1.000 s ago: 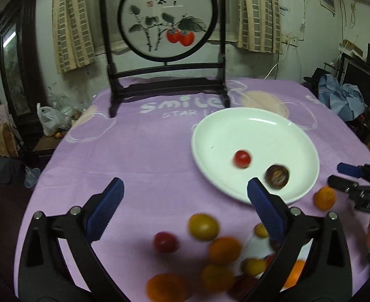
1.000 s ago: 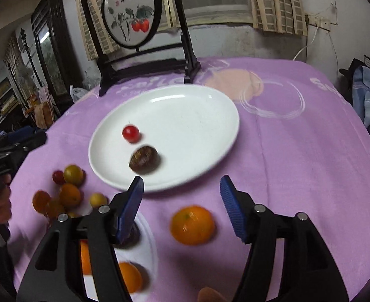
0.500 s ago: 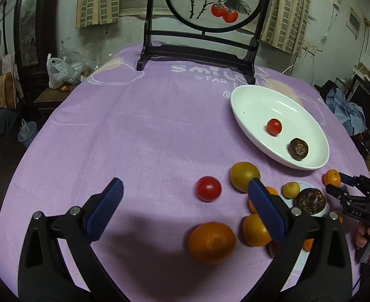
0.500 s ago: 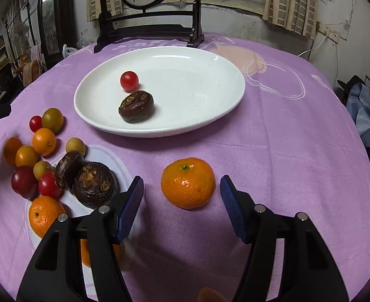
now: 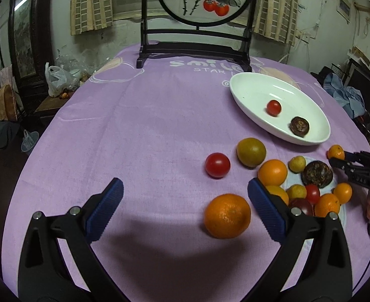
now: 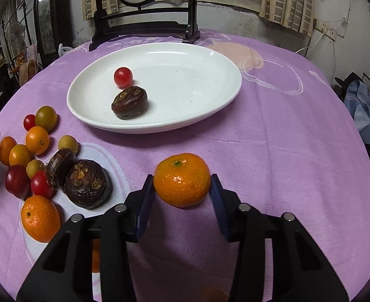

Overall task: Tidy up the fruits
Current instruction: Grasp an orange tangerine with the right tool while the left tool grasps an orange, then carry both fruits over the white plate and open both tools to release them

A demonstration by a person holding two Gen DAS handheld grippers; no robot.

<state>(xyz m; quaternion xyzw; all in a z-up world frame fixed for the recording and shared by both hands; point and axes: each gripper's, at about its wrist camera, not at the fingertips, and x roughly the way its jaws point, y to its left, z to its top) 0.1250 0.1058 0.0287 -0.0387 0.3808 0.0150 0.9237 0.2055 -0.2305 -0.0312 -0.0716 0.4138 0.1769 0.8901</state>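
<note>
Right gripper (image 6: 182, 188) jaws, wide a moment ago, closing onto tangerine (image 6: 182, 180); left gripper (image 5: 185, 203) apart, empty; plate (image 6: 210, 110) likely next

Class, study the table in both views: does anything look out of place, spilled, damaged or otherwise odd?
Nothing is spilled or damaged. Most fruit lies loose in a cluster on the purple tablecloth, while the white plate holds only a cherry tomato and one dark brown fruit.

Round table, purple cloth (image 5: 139, 130): white plate (image 6: 197, 105), dark-framed screen stand (image 5: 195, 50), loose fruits (image 6: 36, 156), mandarin (image 6: 182, 180)
</note>
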